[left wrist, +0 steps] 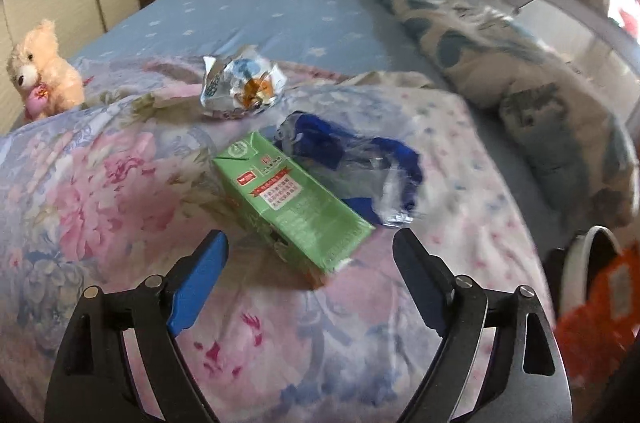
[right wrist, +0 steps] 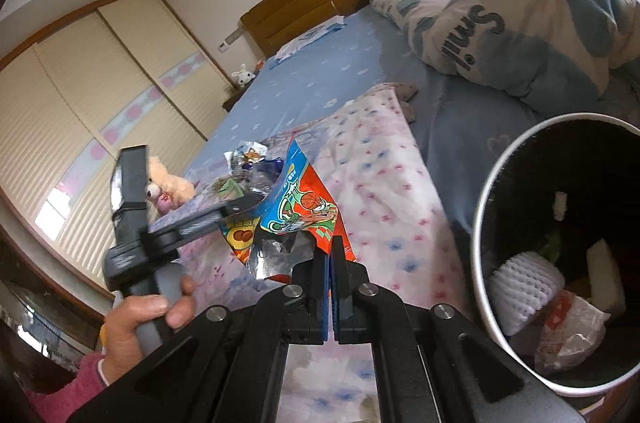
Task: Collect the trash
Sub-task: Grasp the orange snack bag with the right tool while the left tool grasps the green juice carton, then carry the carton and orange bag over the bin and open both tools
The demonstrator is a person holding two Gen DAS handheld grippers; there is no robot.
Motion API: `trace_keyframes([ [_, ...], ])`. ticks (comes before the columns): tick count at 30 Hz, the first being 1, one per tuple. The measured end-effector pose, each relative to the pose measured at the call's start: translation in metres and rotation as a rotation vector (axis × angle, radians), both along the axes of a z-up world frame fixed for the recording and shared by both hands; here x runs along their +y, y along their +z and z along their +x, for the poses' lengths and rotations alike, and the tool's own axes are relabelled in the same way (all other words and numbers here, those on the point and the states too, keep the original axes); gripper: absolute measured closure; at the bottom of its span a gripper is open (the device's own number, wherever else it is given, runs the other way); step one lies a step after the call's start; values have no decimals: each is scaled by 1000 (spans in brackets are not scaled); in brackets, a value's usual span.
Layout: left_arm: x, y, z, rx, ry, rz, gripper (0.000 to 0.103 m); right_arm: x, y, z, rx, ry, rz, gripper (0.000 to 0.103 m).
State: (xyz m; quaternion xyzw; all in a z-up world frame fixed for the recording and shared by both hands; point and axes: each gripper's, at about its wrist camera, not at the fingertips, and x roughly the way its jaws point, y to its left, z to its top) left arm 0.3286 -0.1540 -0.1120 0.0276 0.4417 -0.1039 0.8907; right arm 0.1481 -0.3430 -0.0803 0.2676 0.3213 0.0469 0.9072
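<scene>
Trash on floral quilt (left wrist: 120, 183): green carton (left wrist: 294, 201), print too small to read; blue-clear wrapper (left wrist: 360, 163) behind carton, blurred; silver wrapper (left wrist: 240, 83) beyond. Left gripper (left wrist: 310, 247) spread wide, empty, before carton. Right view only: right gripper (right wrist: 331, 251) clenched on red snack bag (right wrist: 308, 211); bin (right wrist: 486, 223) right of carton, rim cut off; pillow (right wrist: 500, 11) reads "Smil".

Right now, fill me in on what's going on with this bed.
A person is clearing trash off the bed with a gripper in each hand. The right gripper is shut on a red snack wrapper, beside the trash bin that already holds litter. The left gripper is open, with a green drink carton lying on the floral quilt just ahead of it. A blue plastic wrapper and a crumpled foil packet lie beyond.
</scene>
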Motion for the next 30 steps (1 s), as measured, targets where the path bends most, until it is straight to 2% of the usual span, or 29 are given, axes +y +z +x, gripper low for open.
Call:
trace_keyframes([
  [1,3,-2,2,3,5,-1,28,-1,0,-1,2,-1,-1,103],
  [2,6,-4,3,10,-4,-16,59,-2,-1,-3,2,-2,-2,103],
  [5,19,-3,0,9,-25,-37,72,-4,-2,-7,6,-7,-2,103],
  [9,39,3,-23,-11,-60,-68,74,-5,-4,-13,9,-12,0,103],
  [15,44,19,-69,-36,-166,-101,74,-5,-2,-27,8,-13,-13,103],
  [22,5,36,-125,-49,-349,-131,74,-18,4,-55,-2,-55,-30,103],
  [30,-55,48,-167,-63,-515,-125,74,-51,10,-92,-9,-135,-49,103],
])
